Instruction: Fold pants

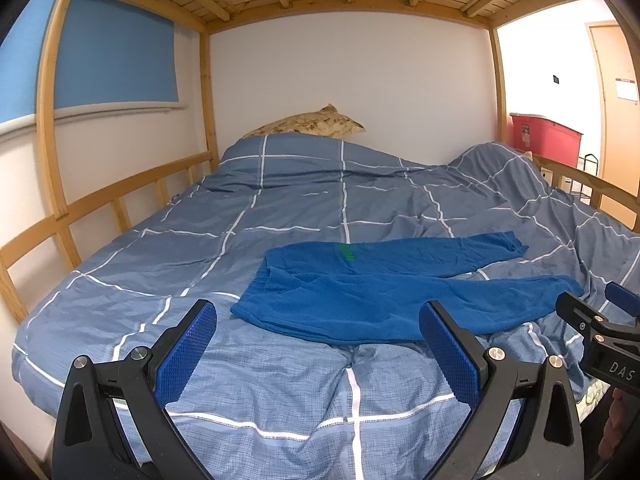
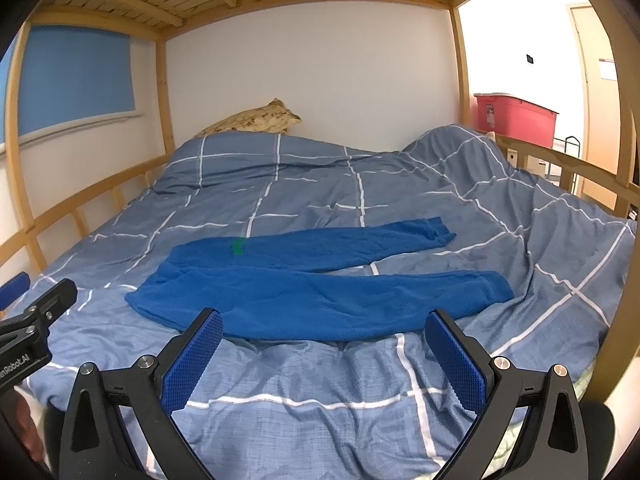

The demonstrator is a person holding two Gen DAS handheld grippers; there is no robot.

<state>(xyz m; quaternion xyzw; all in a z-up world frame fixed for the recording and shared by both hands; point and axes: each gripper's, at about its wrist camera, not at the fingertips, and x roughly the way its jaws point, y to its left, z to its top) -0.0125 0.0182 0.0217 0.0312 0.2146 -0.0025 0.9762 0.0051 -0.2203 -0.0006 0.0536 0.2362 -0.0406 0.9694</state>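
Now my left gripper (image 1: 318, 354) and right gripper (image 2: 324, 360) gape empty, fuzzy blue pants (image 2: 320, 288) sprawled flat at twelve o'clock on the checked quilt (image 2: 320, 400).

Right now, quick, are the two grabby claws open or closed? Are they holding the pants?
Left gripper: open, holding nothing, short of the blue pants.
Right gripper: open, holding nothing, also short of the pants.
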